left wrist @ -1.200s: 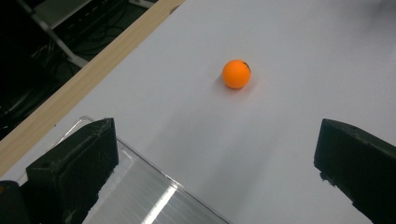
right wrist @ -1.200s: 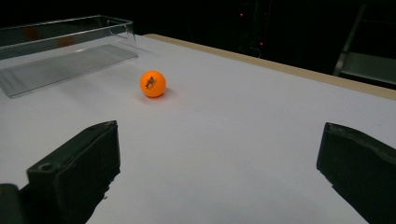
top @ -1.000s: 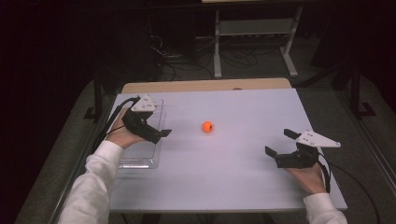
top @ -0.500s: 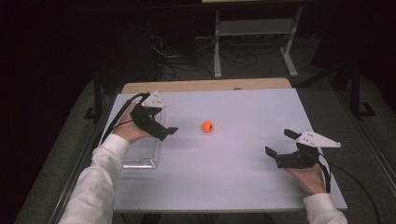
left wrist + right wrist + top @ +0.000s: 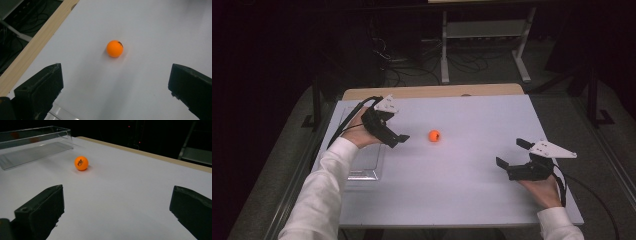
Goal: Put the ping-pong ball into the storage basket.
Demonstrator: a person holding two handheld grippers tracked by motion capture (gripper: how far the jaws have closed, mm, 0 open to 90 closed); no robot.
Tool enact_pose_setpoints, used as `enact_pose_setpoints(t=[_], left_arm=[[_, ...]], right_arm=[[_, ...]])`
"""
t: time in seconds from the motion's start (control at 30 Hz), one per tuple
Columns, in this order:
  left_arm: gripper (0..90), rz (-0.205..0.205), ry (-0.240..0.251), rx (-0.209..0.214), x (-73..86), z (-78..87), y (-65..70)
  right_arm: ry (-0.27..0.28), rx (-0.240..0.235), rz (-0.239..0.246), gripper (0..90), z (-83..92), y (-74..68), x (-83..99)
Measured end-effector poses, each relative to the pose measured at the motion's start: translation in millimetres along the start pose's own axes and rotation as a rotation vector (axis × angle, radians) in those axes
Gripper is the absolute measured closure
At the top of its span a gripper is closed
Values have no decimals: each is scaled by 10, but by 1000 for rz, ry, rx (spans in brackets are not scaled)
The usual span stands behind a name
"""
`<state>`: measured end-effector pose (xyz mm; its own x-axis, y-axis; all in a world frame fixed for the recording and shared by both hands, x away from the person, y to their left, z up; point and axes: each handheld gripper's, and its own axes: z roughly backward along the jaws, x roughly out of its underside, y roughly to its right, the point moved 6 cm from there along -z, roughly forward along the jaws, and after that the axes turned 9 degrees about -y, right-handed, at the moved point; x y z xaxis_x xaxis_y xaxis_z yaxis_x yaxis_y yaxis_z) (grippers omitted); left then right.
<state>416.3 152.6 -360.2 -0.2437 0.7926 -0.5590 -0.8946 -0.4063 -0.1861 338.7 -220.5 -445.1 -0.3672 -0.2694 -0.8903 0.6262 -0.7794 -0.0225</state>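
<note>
Orange, bright against the pale surface [image 5: 472, 200]: that's the ball [image 5: 434, 135], sitting free near the middle, a little toward the far edge, touching nothing but the top under it. I've got the left hand-held gripper [image 5: 398, 140] just beside it on its left, jaws spread wide and pointed at it. In the left gripper view the ball [image 5: 115, 48] sits ahead of the two black jaws and roughly between their lines, so my read is that I'm lined up for a straight push forward and a pinch. Nothing is gripped yet; both jaws stand apart with bare white top between them.

The right hand-held gripper [image 5: 511, 160] rests low near the front right of the surface, well apart from the ball, jaws released too. I judge it's parked there to stay out of the way. Its own view looks across at the ball [image 5: 81, 163], with the clear tray [image 5: 37, 146] behind it.

That clear tray [image 5: 367, 170] lies along the left side, under my left forearm, and looks empty from here. It's the likely drop spot, which would explain why the left side does the reaching. The ball is round and light, so I'd close gently and centred, or it may squirt away.
</note>
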Motion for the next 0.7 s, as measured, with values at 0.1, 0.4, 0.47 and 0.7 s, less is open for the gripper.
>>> enact_pose_setpoints(t=[0.1,0.4,0.47,0.7], left_arm=[[0,-9,-12,7,-23,-46,-3],[0,-20,-29,24,-88,-158,11],[0,-27,-37,31,-116,-201,14],[0,-39,-52,44,-163,-301,18]], right_arm=[[-1,-1,0,0,-2,-4,1],[1,0,-2,0,3,0,-1],[0,-2,-2,0,1,-5,-1],[0,-2,-1,0,1,-5,-1]])
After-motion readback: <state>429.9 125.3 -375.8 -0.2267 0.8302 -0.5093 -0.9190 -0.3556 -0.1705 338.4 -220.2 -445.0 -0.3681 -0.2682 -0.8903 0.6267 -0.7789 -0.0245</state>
